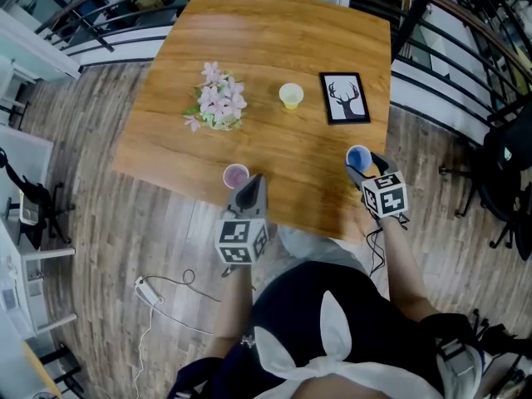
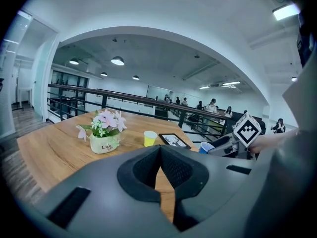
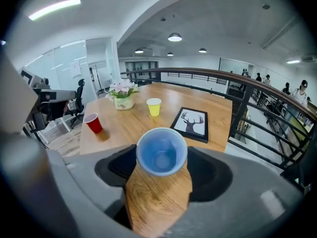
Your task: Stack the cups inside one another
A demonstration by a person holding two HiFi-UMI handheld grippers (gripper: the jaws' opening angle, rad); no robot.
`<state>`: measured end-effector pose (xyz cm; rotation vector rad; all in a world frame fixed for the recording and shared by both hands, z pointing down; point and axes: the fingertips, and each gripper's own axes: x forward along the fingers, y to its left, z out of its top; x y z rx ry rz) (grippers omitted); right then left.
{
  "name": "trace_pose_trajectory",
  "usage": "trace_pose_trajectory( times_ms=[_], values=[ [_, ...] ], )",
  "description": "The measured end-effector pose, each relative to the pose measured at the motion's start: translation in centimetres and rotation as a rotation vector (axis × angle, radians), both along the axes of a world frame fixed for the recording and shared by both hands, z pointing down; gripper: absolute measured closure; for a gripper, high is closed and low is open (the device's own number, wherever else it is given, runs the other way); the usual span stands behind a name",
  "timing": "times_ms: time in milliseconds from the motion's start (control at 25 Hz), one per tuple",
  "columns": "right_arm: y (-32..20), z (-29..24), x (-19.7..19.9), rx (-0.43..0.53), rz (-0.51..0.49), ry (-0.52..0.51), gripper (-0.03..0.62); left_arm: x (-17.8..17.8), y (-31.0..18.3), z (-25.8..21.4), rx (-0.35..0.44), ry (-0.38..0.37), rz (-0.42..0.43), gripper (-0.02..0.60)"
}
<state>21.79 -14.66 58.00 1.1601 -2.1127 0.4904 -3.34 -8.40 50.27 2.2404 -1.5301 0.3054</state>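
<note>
The right gripper (image 1: 362, 169) is clamping the blue cup (image 3: 161, 152) between its pads, mouth up. The left gripper (image 1: 248, 188) is sitting closed and empty, with the red cup (image 1: 236, 174) standing just ahead of its tip. The yellow cup (image 1: 291, 96) is standing farther ahead, between the two grippers. Doing this step well likely means carrying the blue cup upright, squeezing gently, and centring it over the next cup before lowering.

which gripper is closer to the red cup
Left. The left gripper is right beside the red cup, its jaws together and empty. The right gripper is well off to the cup's right, gripping the blue cup.
</note>
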Motion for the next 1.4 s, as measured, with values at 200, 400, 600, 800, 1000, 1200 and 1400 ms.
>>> trace_pose_trajectory(
  times_ms=[200, 400, 600, 800, 1000, 1200, 1400],
  values=[
    [-0.4, -2.7, -0.3, 0.047, -0.016, -0.015, 0.278, -0.2, 0.1, -0.3, 0.000, -0.007, -0.004, 0.565],
    [-0.7, -5.3, -0.8, 0.089, -0.030, -0.022, 0.278, -0.6, 0.1, -0.8, 0.009, -0.004, -0.015, 0.565],
    [-0.9, -6.8, -1.5, 0.121, -0.059, -0.022, 0.278, -0.7, -0.1, -1.0, 0.019, -0.005, -0.016, 0.565],
    [-1.2, -7.2, -2.5, 0.127, -0.080, -0.027, 0.278, -0.7, -0.3, -1.0, 0.027, -0.009, -0.010, 0.565],
    [-1.4, -7.6, -4.2, 0.129, -0.115, -0.034, 0.278, -1.4, -0.6, -1.0, 0.029, -0.015, -0.014, 0.565],
    [-1.6, -7.6, -6.6, 0.127, -0.169, -0.037, 0.278, -2.3, -0.6, -1.1, 0.027, -0.016, -0.027, 0.565],
    [-1.3, -7.6, -9.5, 0.121, -0.229, -0.049, 0.278, -3.2, -0.4, -0.9, 0.011, -0.018, -0.040, 0.565]
  ],
)
